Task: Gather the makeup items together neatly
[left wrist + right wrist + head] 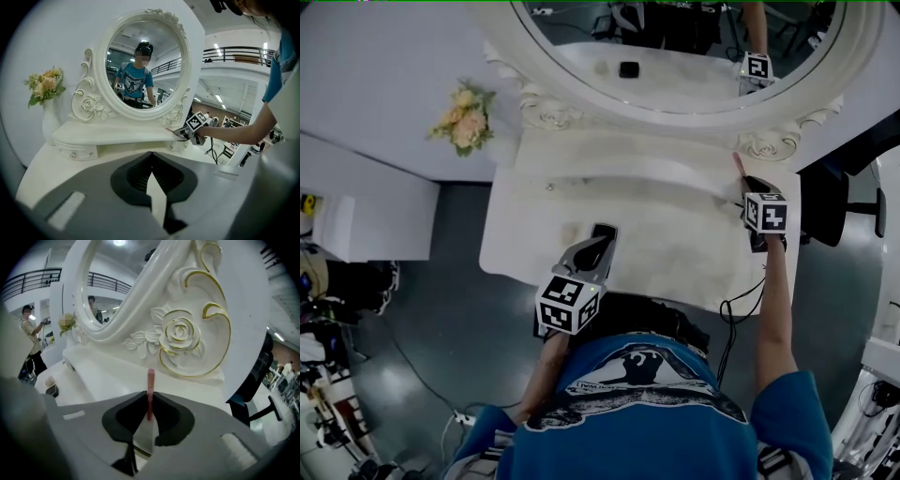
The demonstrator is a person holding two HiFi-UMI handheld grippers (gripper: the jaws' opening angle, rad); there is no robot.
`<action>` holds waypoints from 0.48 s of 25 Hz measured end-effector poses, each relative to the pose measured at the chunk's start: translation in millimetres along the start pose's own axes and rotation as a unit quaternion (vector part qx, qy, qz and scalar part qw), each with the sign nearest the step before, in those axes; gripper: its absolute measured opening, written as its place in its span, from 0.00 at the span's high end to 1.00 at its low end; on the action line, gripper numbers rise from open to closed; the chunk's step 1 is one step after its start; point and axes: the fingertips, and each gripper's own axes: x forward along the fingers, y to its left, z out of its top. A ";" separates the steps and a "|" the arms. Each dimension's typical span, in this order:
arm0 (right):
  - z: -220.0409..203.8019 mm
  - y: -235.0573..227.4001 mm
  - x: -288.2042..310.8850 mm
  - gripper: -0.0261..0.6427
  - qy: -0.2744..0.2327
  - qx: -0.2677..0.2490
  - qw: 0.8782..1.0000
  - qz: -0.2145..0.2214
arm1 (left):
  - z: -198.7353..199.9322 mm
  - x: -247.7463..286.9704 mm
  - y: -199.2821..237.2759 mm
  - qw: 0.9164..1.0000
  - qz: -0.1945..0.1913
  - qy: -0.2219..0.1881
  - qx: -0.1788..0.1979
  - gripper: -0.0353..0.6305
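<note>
— Left claw (151, 154) first: its jaws sit pressed together with nothing in them, and it hangs over the front part of the white dressing table (675, 253).
— Anything lying near it?
— On the tabletop the right gripper view shows a small black case (53, 391) with a pale round piece (49, 380) just behind it; what sort of makeup they are I cannot tell.
— And moving right?
— At the back stands the oval mirror (101, 65) above a raised shelf (609, 159), and the white frame ends at the right foot in a carved rose (179, 333) edged with gold.
— Your other claw?
— My right claw (150, 397) is at the table's right end, just in front of that rose, clamped on a thin pink pencil (150, 378). The pencil runs straight out along the jaws, its far end poking past the fingertips toward the rose. Whether it touches the shelf I cannot tell. The two claws are well apart.
</note>
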 end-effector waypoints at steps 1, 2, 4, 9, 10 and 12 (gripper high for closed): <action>-0.9 -1.5 0.1 0.90 -0.005 0.018 1.000 0.000 | -0.5 -0.9 -0.6 1.000 -0.001 0.000 0.001 0.93; -2.0 -2.6 0.6 0.90 -0.009 0.033 0.999 0.000 | -1.2 -1.8 -0.8 1.000 -0.002 0.000 0.002 0.93; -3.9 -3.4 0.4 0.90 -0.010 0.050 0.999 -0.004 | -2.8 -4.3 -0.6 1.000 -0.004 0.002 0.005 0.93; -11.0 10.0 -16.2 0.90 0.003 0.066 0.997 -0.027 | -5.8 -15.4 0.7 1.000 -0.014 0.007 0.009 0.93; -12.1 17.6 -19.6 0.90 -0.002 0.066 0.998 -0.022 | -6.7 -17.5 1.8 1.000 -0.016 0.008 0.011 0.93; -15.1 33.5 -27.7 0.90 -0.007 0.063 0.998 -0.018 | -9.2 -21.8 4.1 1.000 -0.019 0.011 0.014 0.93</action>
